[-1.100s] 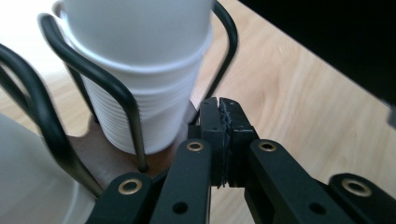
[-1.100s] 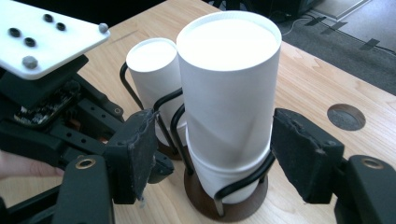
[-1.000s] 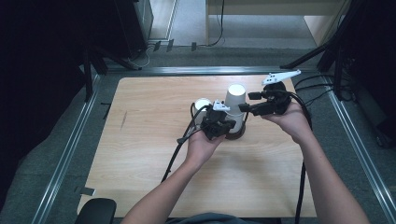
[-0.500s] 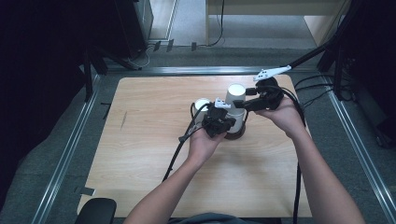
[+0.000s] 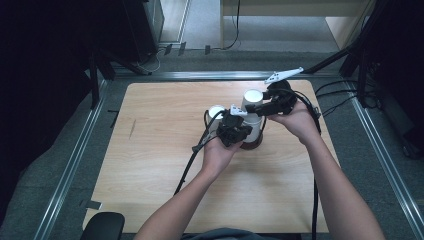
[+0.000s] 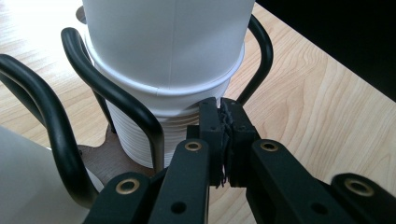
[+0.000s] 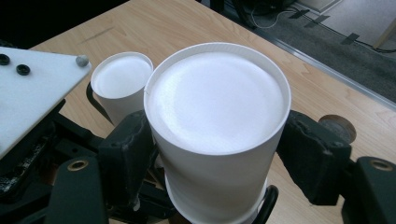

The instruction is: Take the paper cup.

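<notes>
While the right gripper clamps the upturned white cup over the stack in the black wire holder, at 1 o'clock of table centre, seating looks unfinished; left gripper jaws pressed together, empty, beside the stack.

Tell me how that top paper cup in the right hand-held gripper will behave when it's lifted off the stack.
The top cup looks thin-walled paper, so it is probably light and may dent if the right hand-held gripper squeezes hard. It sits upside down, nested on the stack, so it may stick slightly. The left hand-held gripper, shut at a lower rim, should steady the stack.
</notes>
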Available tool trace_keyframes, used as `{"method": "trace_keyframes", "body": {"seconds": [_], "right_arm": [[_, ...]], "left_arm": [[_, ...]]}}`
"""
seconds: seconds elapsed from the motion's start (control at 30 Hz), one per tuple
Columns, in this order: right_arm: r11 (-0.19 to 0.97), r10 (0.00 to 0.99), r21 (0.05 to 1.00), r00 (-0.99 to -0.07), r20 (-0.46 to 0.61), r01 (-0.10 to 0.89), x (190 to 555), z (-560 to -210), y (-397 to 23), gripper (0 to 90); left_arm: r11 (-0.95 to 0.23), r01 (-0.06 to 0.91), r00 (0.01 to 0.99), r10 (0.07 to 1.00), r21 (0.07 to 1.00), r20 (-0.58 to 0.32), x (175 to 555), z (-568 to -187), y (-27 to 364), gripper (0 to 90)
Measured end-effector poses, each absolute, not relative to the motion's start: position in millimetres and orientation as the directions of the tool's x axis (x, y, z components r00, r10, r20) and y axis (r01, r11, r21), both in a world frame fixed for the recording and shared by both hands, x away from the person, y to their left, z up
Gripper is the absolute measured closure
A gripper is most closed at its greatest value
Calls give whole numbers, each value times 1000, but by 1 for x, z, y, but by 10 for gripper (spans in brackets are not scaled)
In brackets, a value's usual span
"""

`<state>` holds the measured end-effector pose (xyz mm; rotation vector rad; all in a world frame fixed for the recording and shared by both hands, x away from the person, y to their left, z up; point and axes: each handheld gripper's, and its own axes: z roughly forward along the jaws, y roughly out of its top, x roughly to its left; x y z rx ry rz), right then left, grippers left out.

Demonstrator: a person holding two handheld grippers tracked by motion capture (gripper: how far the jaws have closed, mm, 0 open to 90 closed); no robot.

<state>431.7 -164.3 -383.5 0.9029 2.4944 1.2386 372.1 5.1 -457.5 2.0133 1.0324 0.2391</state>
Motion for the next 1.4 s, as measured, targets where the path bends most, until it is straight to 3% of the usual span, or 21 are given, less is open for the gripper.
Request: {"method": "trace_keyframes", "body": {"seconds": [0.43, 0.83, 1.4], "right_arm": [[474, 600, 781, -798, 53, 407, 431, -383, -164, 322], [441, 625, 776, -775, 96, 451, 434, -391, -159, 264], [468, 619, 783, -785, 42, 411, 431, -381, -159, 321]], "left_arm": [[-303, 580, 644, 739, 756, -198, 372, -459, 6, 882], [-297, 584, 642, 739, 756, -205, 372, -459, 5, 883], [-281, 579, 641, 737, 765, -214, 371, -462, 6, 883]]}}
